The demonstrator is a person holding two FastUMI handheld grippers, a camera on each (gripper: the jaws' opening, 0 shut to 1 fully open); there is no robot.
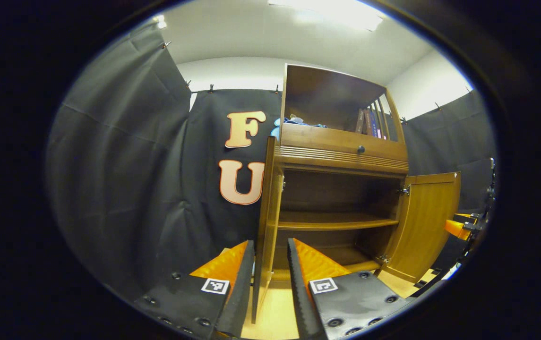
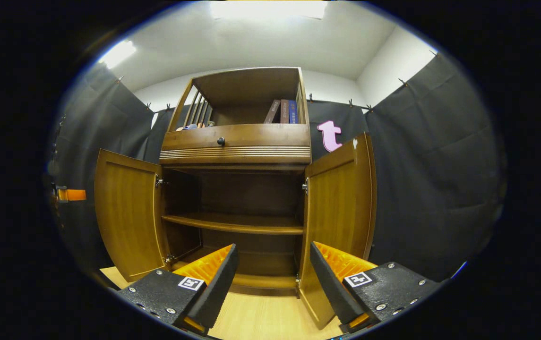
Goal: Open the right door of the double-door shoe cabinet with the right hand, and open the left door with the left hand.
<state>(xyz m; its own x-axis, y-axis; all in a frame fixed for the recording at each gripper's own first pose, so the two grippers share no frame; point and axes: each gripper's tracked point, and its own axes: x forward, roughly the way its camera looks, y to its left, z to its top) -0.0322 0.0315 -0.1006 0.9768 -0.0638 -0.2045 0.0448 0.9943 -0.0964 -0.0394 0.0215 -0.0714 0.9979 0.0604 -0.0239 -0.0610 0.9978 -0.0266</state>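
Observation:
The wooden shoe cabinet (image 1: 341, 156) (image 2: 237, 141) stands against the black cloth wall with both lower doors swung wide. In the left gripper view the left door (image 1: 266, 208) shows edge-on, and its free edge runs between the fingers of my left gripper (image 1: 270, 243), which is open and not pressing on it. The right door (image 1: 428, 222) hangs out at the far side. In the right gripper view my right gripper (image 2: 274, 245) is open and holds nothing, just in front of the cabinet; the right door (image 2: 341, 212) is beside its right finger and the left door (image 2: 128, 212) is further left.
Inside are a bare middle shelf (image 2: 235, 223) and a bottom board. Above sit a drawer with a dark knob (image 2: 221, 140) and an open top with books (image 2: 283, 111). Light wood floor (image 2: 261, 316) lies in front. The other gripper (image 1: 464, 229) shows beyond the right door.

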